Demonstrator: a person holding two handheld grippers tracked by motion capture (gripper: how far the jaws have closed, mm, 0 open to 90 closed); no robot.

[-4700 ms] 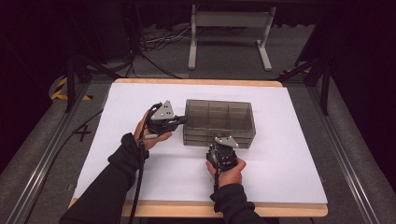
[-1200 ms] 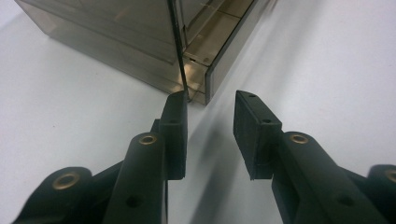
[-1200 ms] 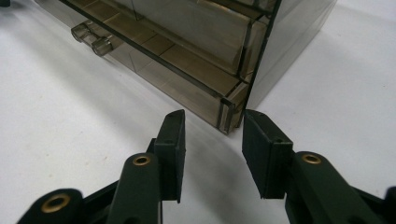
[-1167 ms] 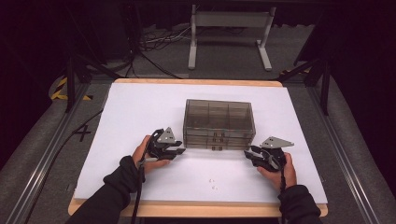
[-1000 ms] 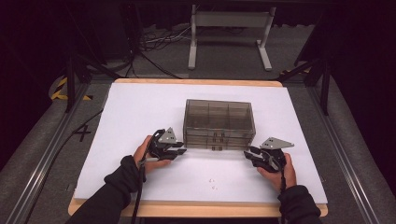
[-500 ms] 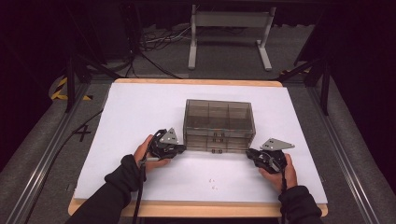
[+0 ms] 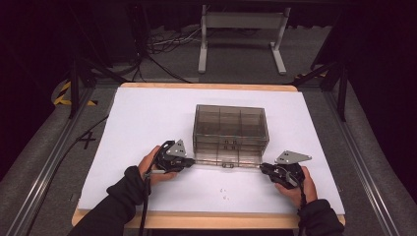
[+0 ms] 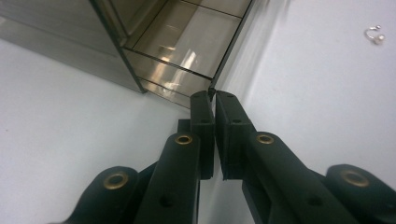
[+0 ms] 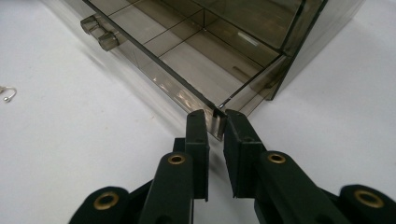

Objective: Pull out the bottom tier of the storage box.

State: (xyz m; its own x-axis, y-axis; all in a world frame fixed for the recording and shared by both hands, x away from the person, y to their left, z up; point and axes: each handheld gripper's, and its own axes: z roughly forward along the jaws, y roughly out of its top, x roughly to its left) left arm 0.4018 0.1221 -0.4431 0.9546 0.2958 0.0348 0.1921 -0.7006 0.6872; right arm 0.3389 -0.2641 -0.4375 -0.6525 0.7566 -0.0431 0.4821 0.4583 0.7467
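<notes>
My left gripper [image 7: 189, 162] is clamped on the left front corner of the bottom drawer [image 7: 227, 161] of the smoky drawer box [image 7: 230, 129] mid-table. My right gripper [image 7: 266, 169], jaws just closing, pinches its right corner. Next, I judge: an even, level pull toward me.

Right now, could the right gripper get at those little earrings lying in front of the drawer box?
Probably not yet: the right gripper is shut on the bottom drawer. Once it lets go, bare table leads to the earrings.
</notes>
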